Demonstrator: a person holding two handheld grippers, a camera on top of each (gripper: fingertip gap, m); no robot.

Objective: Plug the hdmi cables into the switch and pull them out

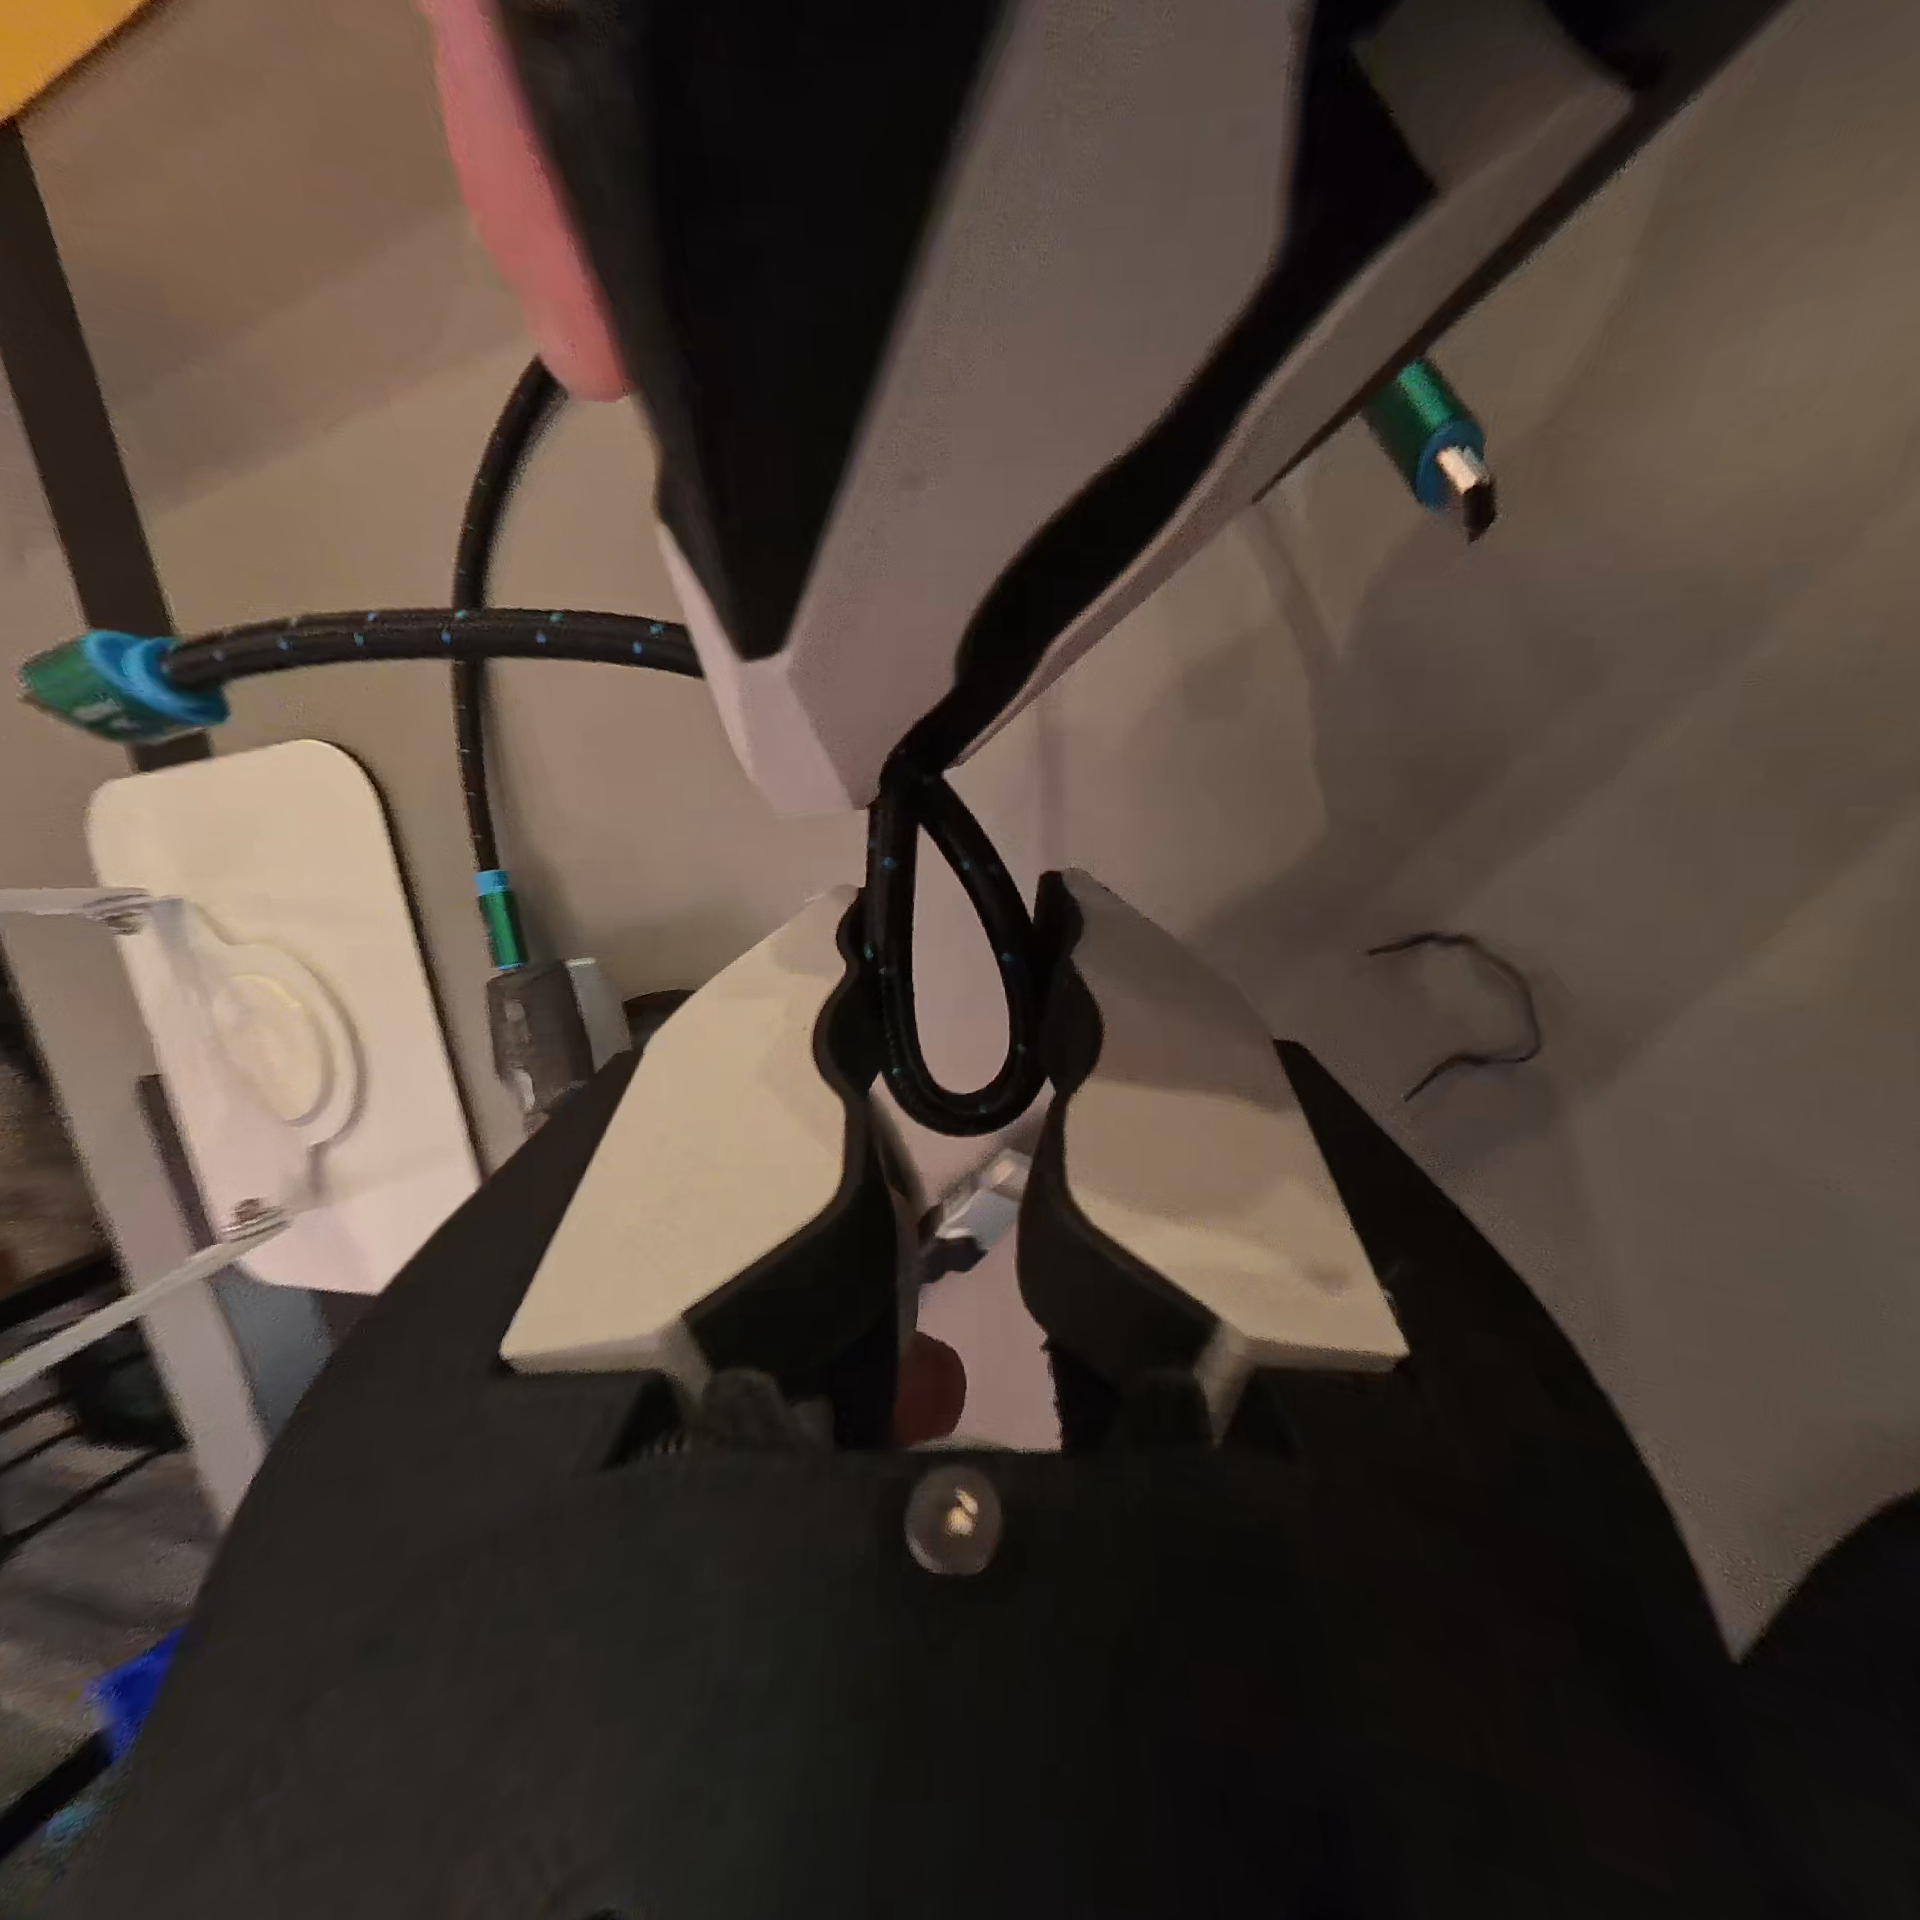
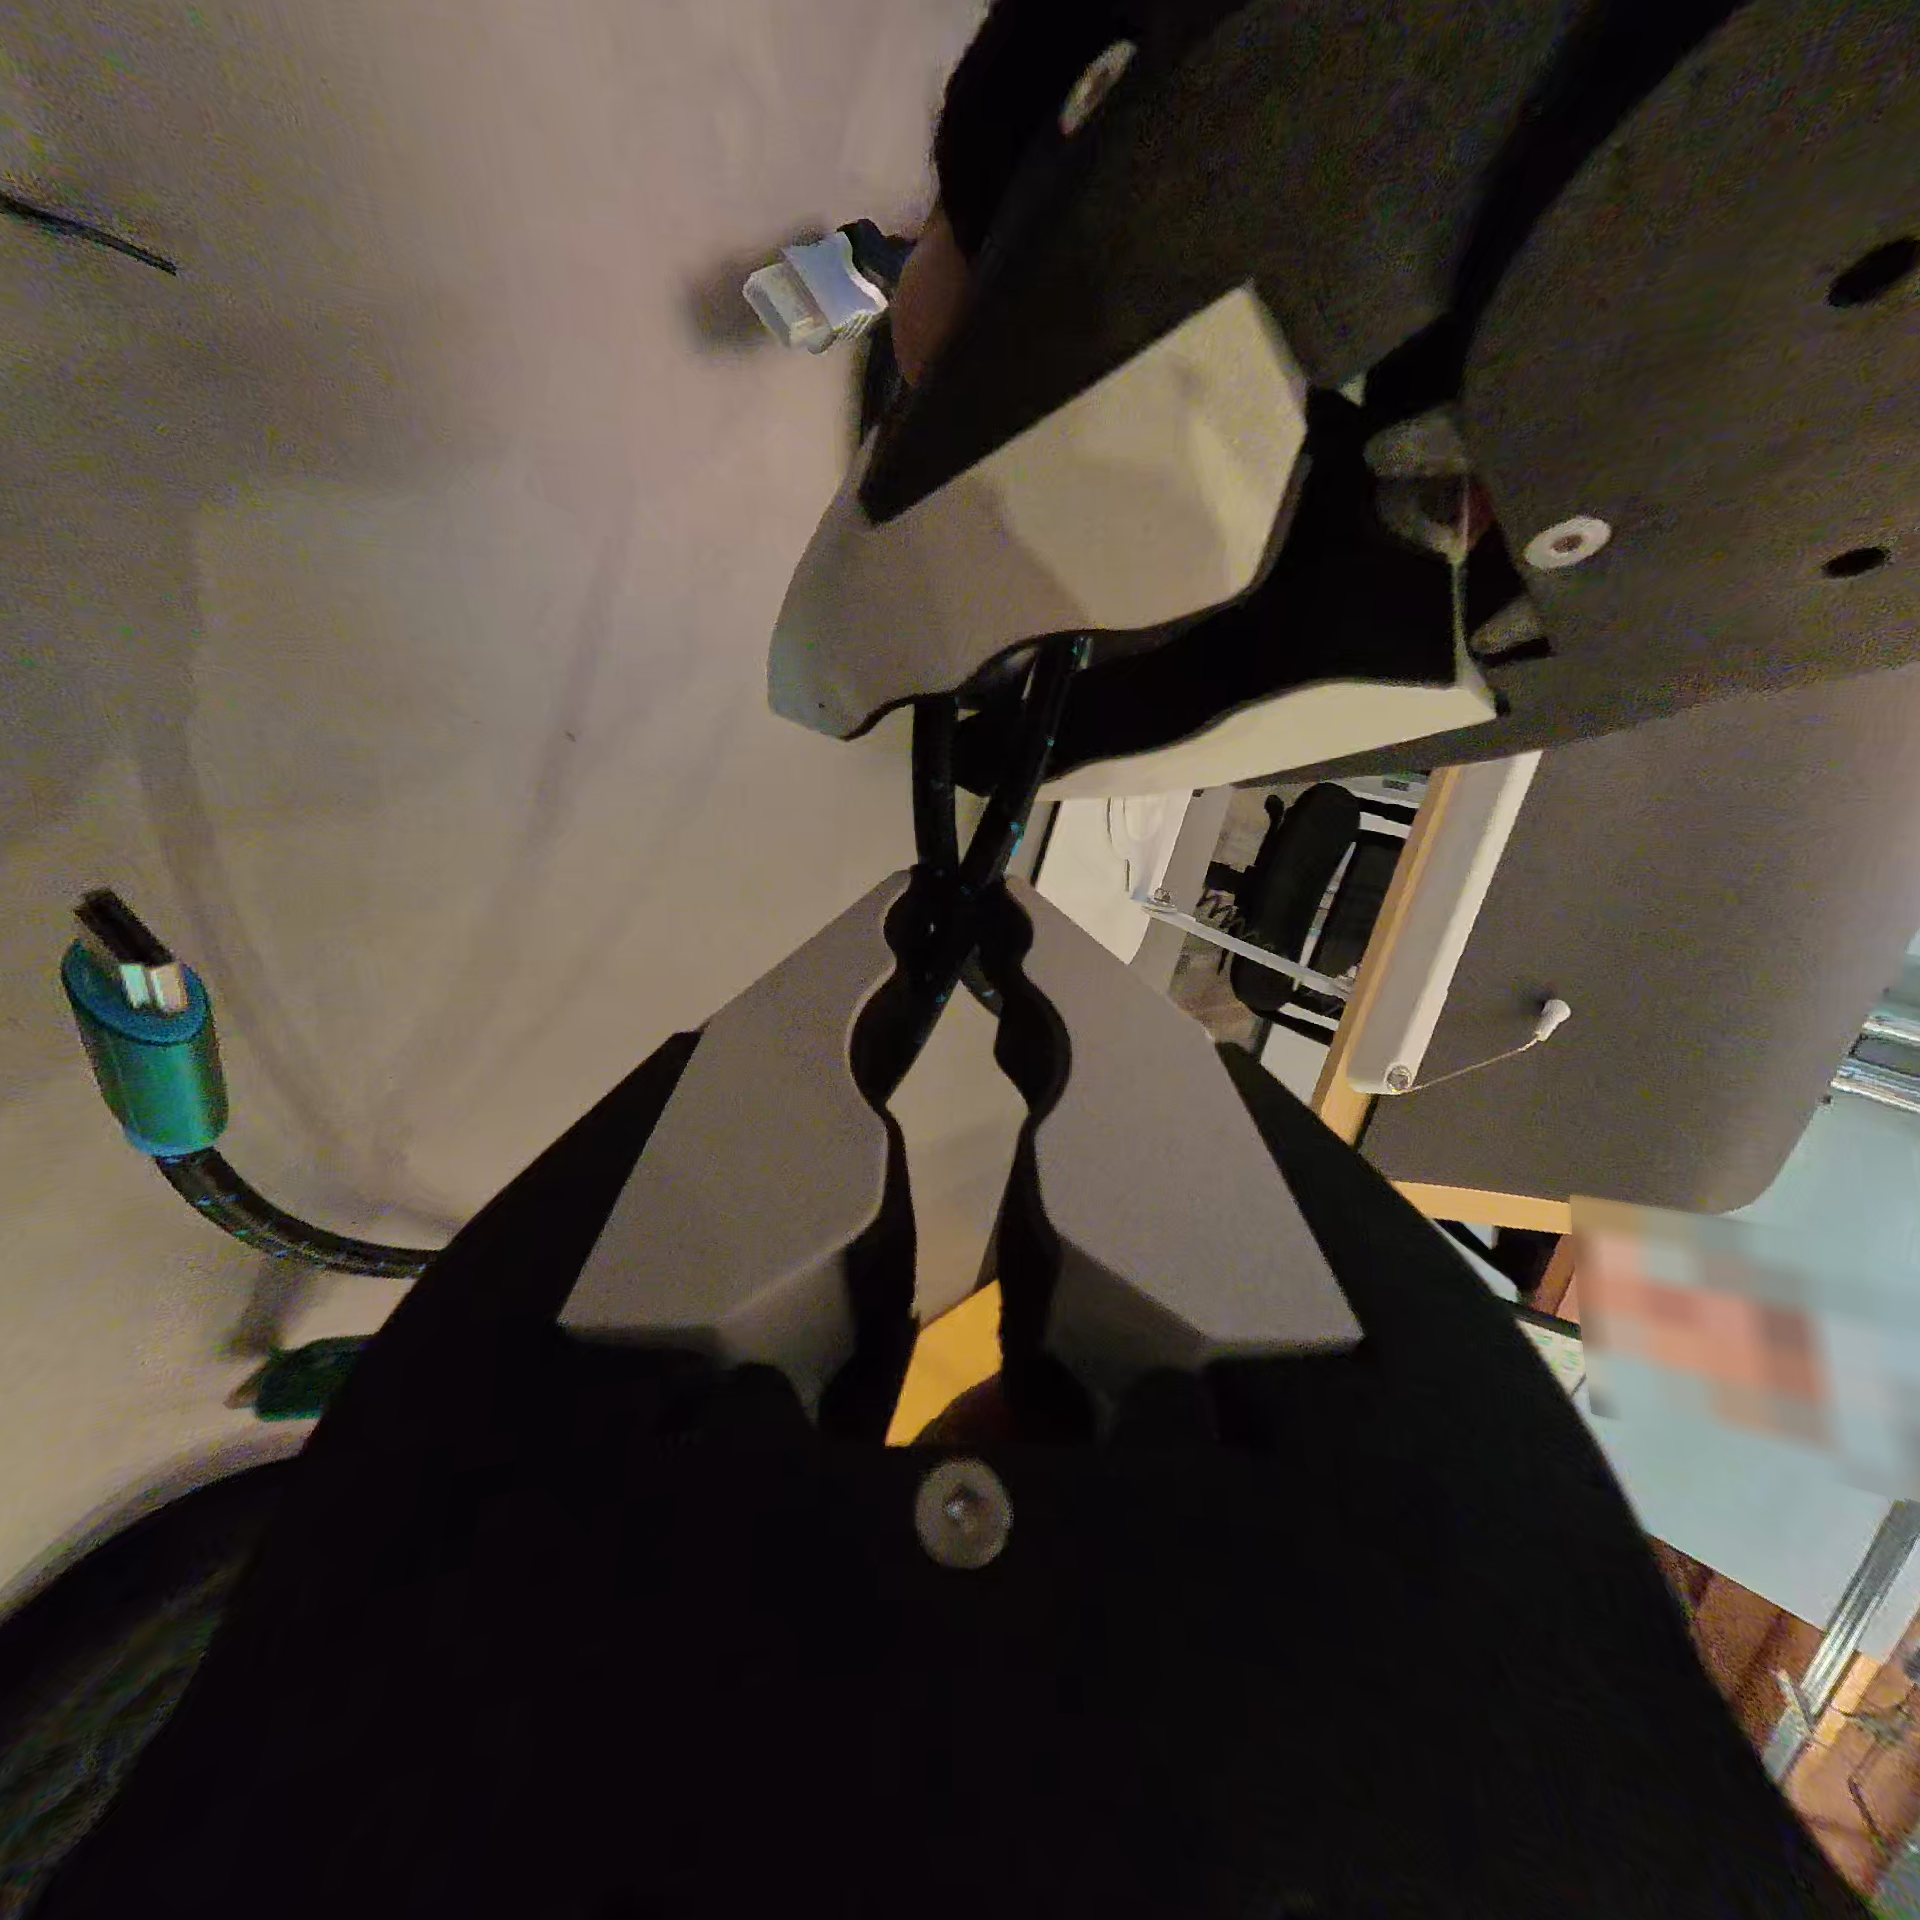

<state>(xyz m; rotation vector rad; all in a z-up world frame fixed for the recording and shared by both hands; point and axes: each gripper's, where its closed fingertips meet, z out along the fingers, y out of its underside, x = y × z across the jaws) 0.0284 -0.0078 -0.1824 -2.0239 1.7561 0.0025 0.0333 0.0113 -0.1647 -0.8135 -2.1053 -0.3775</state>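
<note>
A black braided HDMI cable (image 1: 961,1120) forms a small loop between my left gripper's (image 1: 956,899) pads, which are shut on it. My right gripper (image 1: 883,774) comes in from above, tip to tip, shut on the same cable. In the right wrist view my right gripper (image 2: 951,909) pinches two crossed strands (image 2: 940,790), and the left gripper (image 2: 935,707) clamps them just beyond. One teal plug (image 1: 1423,436) hangs free; it also shows in the right wrist view (image 2: 145,1049). Another teal plug (image 1: 506,925) stands in the grey switch (image 1: 556,1013). A third teal plug (image 1: 104,696) lies at the left.
A white cloth (image 1: 1558,727) covers the table. A white stand with a clear bracket (image 1: 260,997) and a black post (image 1: 73,416) are at the left. A loose dark thread (image 1: 1475,997) lies on the cloth. A white connector (image 2: 816,291) lies behind the left gripper. My two grippers' fingertips are within a few centimetres of each other. My left gripper's tips are some 12 cm from the white connector (image 2: 816,291). The left camera catches it too, in the left wrist view (image 1: 1006,1216).
</note>
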